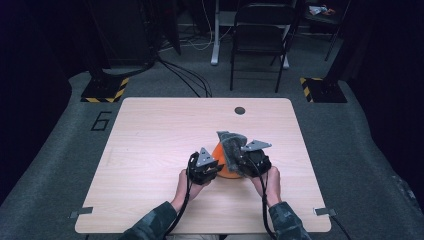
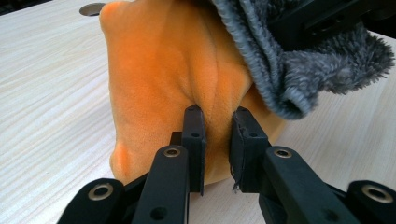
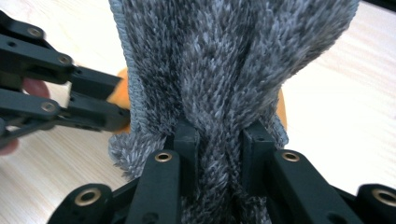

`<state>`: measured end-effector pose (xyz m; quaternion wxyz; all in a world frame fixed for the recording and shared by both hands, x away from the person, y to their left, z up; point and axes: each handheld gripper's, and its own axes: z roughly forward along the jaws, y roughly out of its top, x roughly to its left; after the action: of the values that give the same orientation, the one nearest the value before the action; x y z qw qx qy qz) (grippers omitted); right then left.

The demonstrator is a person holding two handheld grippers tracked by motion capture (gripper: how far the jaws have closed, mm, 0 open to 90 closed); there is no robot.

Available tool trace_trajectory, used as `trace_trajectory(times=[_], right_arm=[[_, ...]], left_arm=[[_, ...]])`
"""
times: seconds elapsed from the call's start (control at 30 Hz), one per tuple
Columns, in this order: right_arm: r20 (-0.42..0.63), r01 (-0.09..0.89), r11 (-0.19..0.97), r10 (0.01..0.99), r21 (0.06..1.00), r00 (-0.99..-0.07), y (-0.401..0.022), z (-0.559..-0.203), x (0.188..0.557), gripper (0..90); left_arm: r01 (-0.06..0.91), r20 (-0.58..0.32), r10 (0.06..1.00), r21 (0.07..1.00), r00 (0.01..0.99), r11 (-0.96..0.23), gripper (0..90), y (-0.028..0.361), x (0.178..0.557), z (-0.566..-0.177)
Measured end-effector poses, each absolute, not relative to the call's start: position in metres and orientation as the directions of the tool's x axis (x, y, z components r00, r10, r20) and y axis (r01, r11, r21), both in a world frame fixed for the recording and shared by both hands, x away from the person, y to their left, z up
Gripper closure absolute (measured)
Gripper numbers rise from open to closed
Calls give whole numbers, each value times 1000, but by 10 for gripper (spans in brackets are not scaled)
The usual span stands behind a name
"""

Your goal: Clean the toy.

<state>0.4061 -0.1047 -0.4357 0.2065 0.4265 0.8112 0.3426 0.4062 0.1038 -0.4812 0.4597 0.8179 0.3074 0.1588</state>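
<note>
- Left gripper (image 2: 215, 140) pinches a fold of the orange plush (image 2: 173, 74), apparently steadying it on the table (image 1: 150, 150)
- Right gripper (image 3: 219, 149) fingers clamp the grey fuzzy cloth (image 3: 224, 60), seemingly to pull it

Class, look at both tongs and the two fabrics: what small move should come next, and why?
Probably draw the right tongs slowly away. They pinch the grey fuzzy cloth, the left tongs pinch the orange plush, and the grey drapes over the orange, so this should separate them.

Bare table (image 1: 150, 130) all round the bunched orange cloth (image 1: 222, 159).
</note>
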Motion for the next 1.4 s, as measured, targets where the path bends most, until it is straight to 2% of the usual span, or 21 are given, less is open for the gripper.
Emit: trace_trajectory(times=[0.63, 0.77, 0.9, 1.1, 1.4], right_arm=[[4, 726, 350, 899, 592, -437, -147, -487, 429, 721], [1, 708, 338, 902, 620, -432, -152, -475, 428, 722], [31, 651, 293, 899, 700, -437, -151, -448, 421, 722], [16, 540, 320, 850, 779, -527, -121, -413, 407, 721], [-65, 542, 396, 846, 741, -529, -97, -431, 411, 714]], left_arm=[[377, -49, 659, 851, 750, -367, 767, 108, 410, -485], [381, -51, 665, 851, 745, -361, 765, 109, 410, -485], [377, -49, 664, 853, 746, -360, 762, 108, 409, -485], [369, -42, 659, 854, 751, -366, 759, 107, 407, -484], [359, -31, 648, 852, 761, -381, 759, 105, 406, -484]])
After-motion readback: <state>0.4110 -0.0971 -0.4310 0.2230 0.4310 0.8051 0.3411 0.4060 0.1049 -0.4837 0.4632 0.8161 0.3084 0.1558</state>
